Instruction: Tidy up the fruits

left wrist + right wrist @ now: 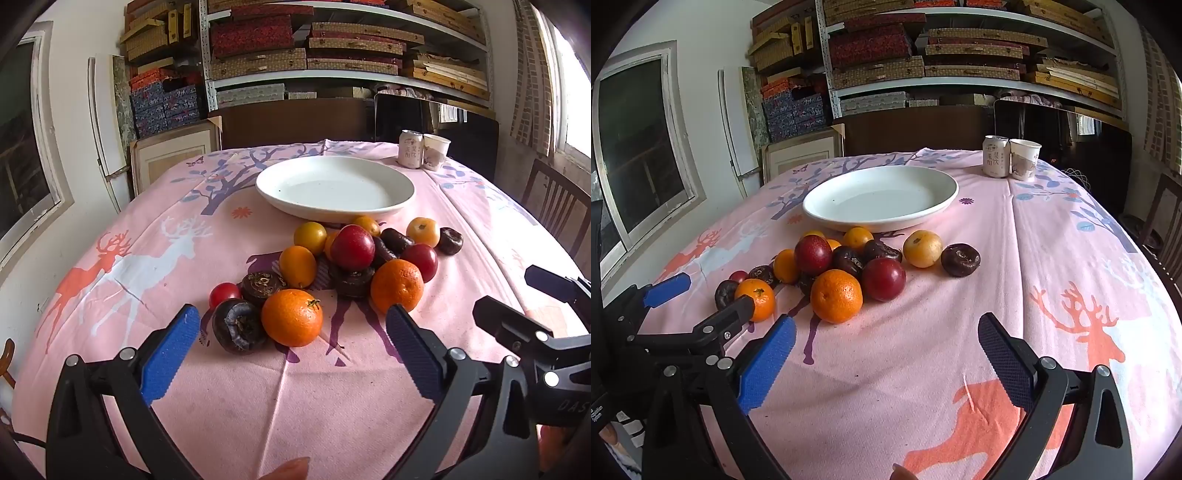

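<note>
A pile of fruit lies on the pink tablecloth in front of an empty white plate (334, 188), which also shows in the right wrist view (881, 197). Nearest my left gripper (293, 321) are an orange tangerine (291, 317) and a dark purple fruit (238, 325). The gripper is open and empty, its blue pads either side of them and just short of them. My right gripper (886, 332) is open and empty, just short of a second tangerine (836, 295) and a red plum (884, 278). Yellow fruits (922, 248) and dark fruits (960, 259) lie behind.
A drink can (996, 156) and a paper cup (1025, 158) stand at the table's far right. Shelves of boxes fill the back wall. A wooden chair (554, 206) stands at the right. The table edge curves away on the left, towards a window.
</note>
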### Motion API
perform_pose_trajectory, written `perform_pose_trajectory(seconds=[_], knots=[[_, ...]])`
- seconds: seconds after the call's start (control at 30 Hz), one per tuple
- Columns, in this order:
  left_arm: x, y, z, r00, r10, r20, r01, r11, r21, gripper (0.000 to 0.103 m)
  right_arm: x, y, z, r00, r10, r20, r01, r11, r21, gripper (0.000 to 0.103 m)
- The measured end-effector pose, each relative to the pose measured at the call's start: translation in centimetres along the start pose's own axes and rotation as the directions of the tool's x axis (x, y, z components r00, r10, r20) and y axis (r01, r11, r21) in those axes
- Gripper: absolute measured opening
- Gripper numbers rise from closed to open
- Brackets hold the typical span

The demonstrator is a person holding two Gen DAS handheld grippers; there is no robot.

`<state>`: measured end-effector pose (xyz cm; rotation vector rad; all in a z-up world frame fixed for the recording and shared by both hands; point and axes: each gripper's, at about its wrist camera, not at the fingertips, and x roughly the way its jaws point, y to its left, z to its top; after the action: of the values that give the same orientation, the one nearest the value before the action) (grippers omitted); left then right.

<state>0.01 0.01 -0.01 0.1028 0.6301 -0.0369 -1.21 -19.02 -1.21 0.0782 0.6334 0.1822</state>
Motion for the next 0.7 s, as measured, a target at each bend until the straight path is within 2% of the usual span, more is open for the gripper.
perform_pose_trajectory(seconds=[0.7], knots=[[0.03, 0.01, 0.01, 1.000, -0.002, -0.003, 0.002, 1.000, -0.002, 0.099, 0.09, 0.11, 0.03, 1.000, -0.001, -0.005, 0.001, 1.000, -0.001, 0.100]])
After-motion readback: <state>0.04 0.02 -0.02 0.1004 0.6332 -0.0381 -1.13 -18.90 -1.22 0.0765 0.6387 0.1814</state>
